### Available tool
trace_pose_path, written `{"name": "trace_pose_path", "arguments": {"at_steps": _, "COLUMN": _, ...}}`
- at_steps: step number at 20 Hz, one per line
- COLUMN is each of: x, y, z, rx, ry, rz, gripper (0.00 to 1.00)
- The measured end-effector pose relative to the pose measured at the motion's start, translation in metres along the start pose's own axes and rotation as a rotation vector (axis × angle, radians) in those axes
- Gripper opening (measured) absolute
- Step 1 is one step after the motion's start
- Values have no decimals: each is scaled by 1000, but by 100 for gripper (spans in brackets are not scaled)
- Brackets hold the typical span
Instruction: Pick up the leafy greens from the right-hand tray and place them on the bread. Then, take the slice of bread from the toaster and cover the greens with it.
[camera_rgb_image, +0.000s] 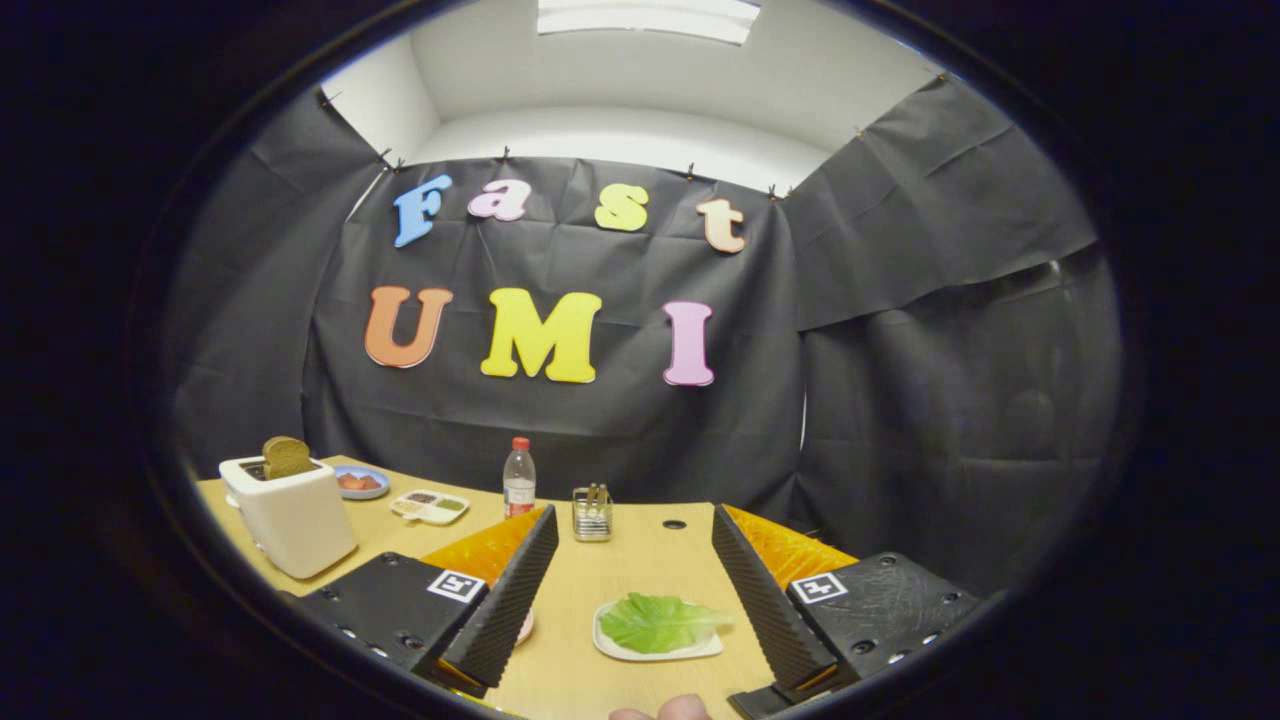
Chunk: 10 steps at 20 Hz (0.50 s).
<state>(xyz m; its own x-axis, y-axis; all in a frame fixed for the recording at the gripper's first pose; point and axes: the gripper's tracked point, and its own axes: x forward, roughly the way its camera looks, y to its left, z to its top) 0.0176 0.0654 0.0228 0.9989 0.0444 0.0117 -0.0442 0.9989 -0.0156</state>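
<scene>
A green lettuce leaf (660, 622) lies on a small white tray (610, 646) on the wooden table, between my fingers and nearer the right one. My gripper (634, 575) is open wide above the table, holding nothing. A white toaster (292, 515) stands beyond the left finger, with a brown slice of bread (285, 456) sticking out of its slot. A pinkish plate edge (526, 627) peeks out from behind the left finger; what lies on it is hidden.
Beyond the fingers stand a clear bottle with a red cap (518, 479) and a small metal holder (592, 513). Near the toaster are a blue dish with food (360, 483) and a white divided tray (430, 506). A fingertip (665, 711) shows below the tray.
</scene>
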Motion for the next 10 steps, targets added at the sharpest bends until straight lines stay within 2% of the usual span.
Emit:
{"name": "trace_pose_path", "arguments": {"at_steps": 4, "x": 5, "y": -1, "z": -11, "rx": -12, "ry": 18, "rz": 22, "gripper": 95}}
{"name": "trace_pose_path", "arguments": {"at_steps": 10, "x": 23, "y": -30, "z": -41, "rx": -19, "ry": 64, "rz": 18, "gripper": 95}}
